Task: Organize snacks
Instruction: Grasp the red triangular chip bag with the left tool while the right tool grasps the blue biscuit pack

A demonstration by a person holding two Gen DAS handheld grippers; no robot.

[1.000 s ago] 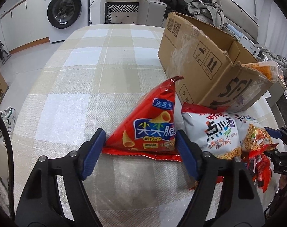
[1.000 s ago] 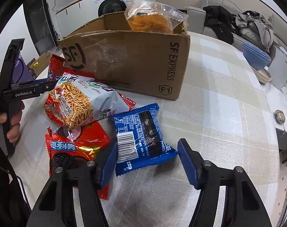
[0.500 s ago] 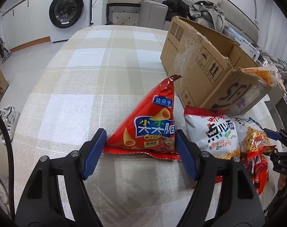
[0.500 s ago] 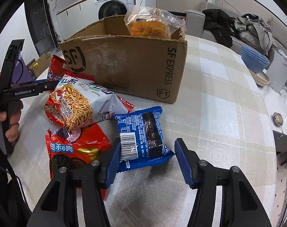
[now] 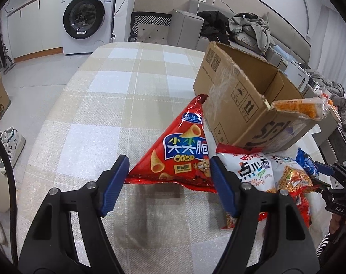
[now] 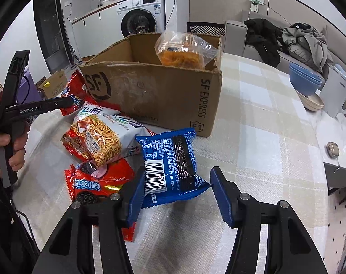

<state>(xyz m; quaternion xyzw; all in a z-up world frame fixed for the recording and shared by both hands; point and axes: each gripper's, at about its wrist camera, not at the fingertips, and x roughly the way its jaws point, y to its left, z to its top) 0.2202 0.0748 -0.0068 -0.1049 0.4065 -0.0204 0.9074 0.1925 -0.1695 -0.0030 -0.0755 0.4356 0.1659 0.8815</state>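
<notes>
1. Left wrist view: the left gripper (image 5: 169, 174) has its blue-padded jaws closing around the wide base of a red triangular crisp bag (image 5: 180, 154). The pads sit at the bag's two lower corners, and firm pressure cannot be told.
2. The crisp bag's tip leans against the near wall of the open brown cardboard box (image 5: 248, 105), the landmark here, which stands on the beige checked tablecloth (image 5: 99, 105).
3. A white noodle-snack bag (image 5: 255, 169) lies just in front of the box, beside the crisp bag. A clear packet of orange noodles (image 5: 303, 108) rests on the box's near corner.
4. Right wrist view: the right gripper (image 6: 176, 188) straddles a blue foil biscuit packet (image 6: 170, 165) lying barcode-up in front of the box (image 6: 154, 93). Its left pad touches the packet's edge and its right pad stands just clear, so the jaws are partly open and nothing is gripped.
5. A red cookie packet (image 6: 97, 182) lies left of the blue one, farther from the box.
</notes>
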